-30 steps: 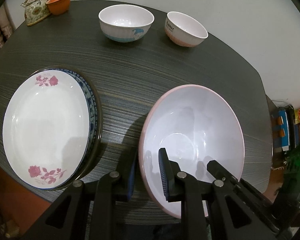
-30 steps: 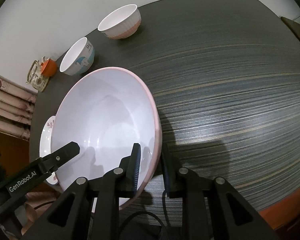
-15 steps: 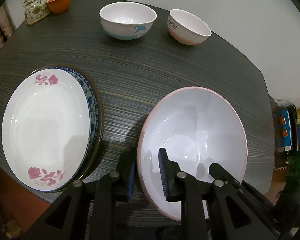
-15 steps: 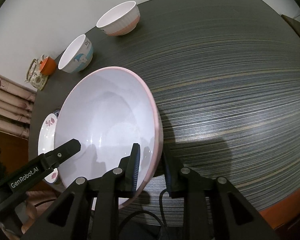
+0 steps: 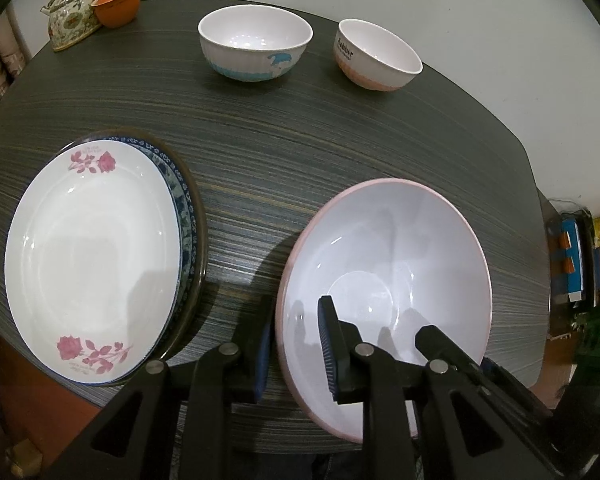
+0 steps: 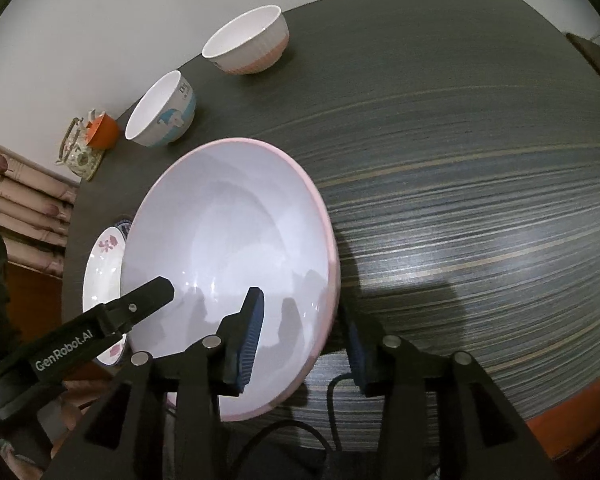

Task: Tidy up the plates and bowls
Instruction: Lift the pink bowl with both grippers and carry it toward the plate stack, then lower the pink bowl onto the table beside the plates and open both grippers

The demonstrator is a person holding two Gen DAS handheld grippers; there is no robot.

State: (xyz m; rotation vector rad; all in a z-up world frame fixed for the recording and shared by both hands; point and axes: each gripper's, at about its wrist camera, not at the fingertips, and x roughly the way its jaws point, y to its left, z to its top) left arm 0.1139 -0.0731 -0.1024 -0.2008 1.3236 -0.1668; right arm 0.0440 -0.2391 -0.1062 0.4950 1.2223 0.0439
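Since the earlier frame the right gripper (image 6: 300, 332) has been opening; its fingers now straddle the large pink bowl (image 5: 384, 276) rim, apart. Left gripper (image 5: 296, 344) stays clamped on the near-left rim. Bowl rests on tabletop (image 5: 260, 120), right of stacked plates (image 5: 96, 256).

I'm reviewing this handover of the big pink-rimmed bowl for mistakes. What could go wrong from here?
1. The right gripper has just been opening, its pads clear of the rim of the large pink-rimmed white bowl. Only the left gripper pinches it, at one edge, so it may tip.
2. The bowl sits near the edge of the dark striped table; a slip could send it off.
3. Swinging left, it could strike the stacked rose-patterned plate.
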